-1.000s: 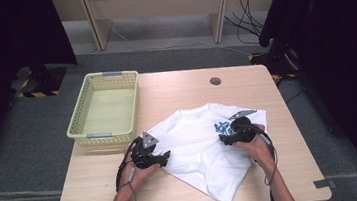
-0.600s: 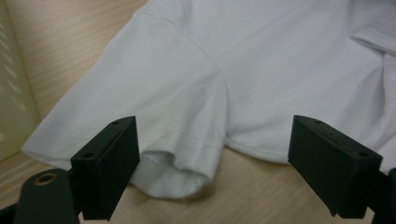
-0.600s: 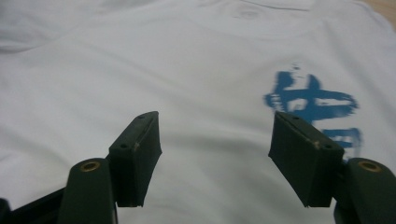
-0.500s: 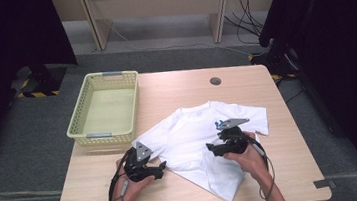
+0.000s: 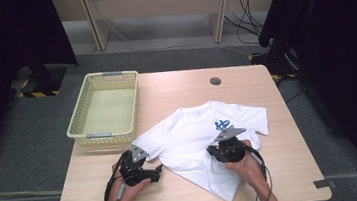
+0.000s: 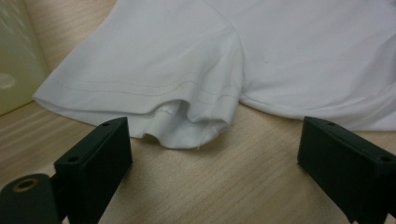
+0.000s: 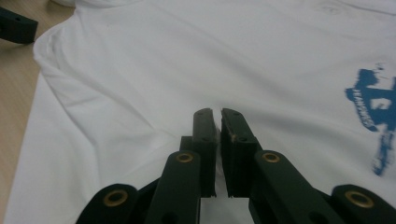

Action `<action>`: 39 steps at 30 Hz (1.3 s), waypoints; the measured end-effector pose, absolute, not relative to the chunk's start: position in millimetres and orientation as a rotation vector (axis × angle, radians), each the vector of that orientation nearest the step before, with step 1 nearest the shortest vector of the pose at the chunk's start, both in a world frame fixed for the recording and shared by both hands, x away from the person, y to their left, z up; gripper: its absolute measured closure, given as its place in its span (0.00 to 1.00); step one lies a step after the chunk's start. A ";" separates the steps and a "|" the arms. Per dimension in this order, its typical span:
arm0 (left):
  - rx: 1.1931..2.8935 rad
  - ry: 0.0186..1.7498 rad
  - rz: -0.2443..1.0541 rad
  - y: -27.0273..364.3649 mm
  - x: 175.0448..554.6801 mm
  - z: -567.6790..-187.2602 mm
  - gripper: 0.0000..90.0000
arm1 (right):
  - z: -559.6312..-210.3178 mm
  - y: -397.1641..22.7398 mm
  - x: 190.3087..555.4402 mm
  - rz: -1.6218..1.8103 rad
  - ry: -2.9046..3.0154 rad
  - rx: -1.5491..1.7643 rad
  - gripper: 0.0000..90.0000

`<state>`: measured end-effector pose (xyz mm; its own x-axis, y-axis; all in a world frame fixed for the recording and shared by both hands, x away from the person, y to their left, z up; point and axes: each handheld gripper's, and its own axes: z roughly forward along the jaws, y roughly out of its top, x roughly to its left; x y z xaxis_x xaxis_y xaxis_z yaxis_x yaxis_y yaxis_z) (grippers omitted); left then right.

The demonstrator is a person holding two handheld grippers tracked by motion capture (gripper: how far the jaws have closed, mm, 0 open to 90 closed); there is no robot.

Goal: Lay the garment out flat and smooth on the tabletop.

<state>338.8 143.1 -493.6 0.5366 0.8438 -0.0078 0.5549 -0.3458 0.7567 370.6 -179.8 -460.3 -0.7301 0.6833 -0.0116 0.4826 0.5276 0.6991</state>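
Light wood table (image 5: 186,195) on grey carpet, dark curtains either side, a yellow basket (image 5: 104,108) sitting empty at the back-left corner. White t-shirt (image 5: 200,138) lies spread face up in the middle-right of the table, blue print (image 5: 224,124) on the chest, near sleeve (image 6: 154,93) pointing toward the basket.

What changed: a second ago both my hands were up on the shirt; now both have pulled back toward me. My left gripper (image 5: 158,172) has come off the cloth and sits low on bare wood just beside the sleeve hem, jaws spread wide, nothing between them. In the left gripper view the sleeve's rumpled edge lies straight ahead between the jaws, not touched yet. My right gripper (image 7: 219,116) hovers over the shirt body below the print, jaws pressed together with only a slit, no fabric pinched that I can see.

Read: smoothing looks finished and I'm lining up for a fold. Left is set to take the sleeve; right needs to open before grabbing anything. Risk: pinching only the top layer.
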 end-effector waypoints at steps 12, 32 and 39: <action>2.046 1.129 0.507 143.1 338.8 -493.7 0.10 | -443.9 -288.1 291.3 1.059 2.258 1.093 0.96; 2.046 1.128 0.507 143.1 338.8 -493.7 0.10 | -449.4 -316.7 266.8 0.952 2.145 1.280 0.58; 2.047 1.127 0.506 143.0 338.8 -493.7 0.10 | -467.8 -326.8 257.6 0.819 2.164 1.322 0.58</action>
<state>338.8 143.0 -493.7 0.5380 0.8429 -0.0079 0.5543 -0.3467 0.7567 257.6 -326.8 -467.8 -0.4237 0.9018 -0.0845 0.6201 0.3568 0.6987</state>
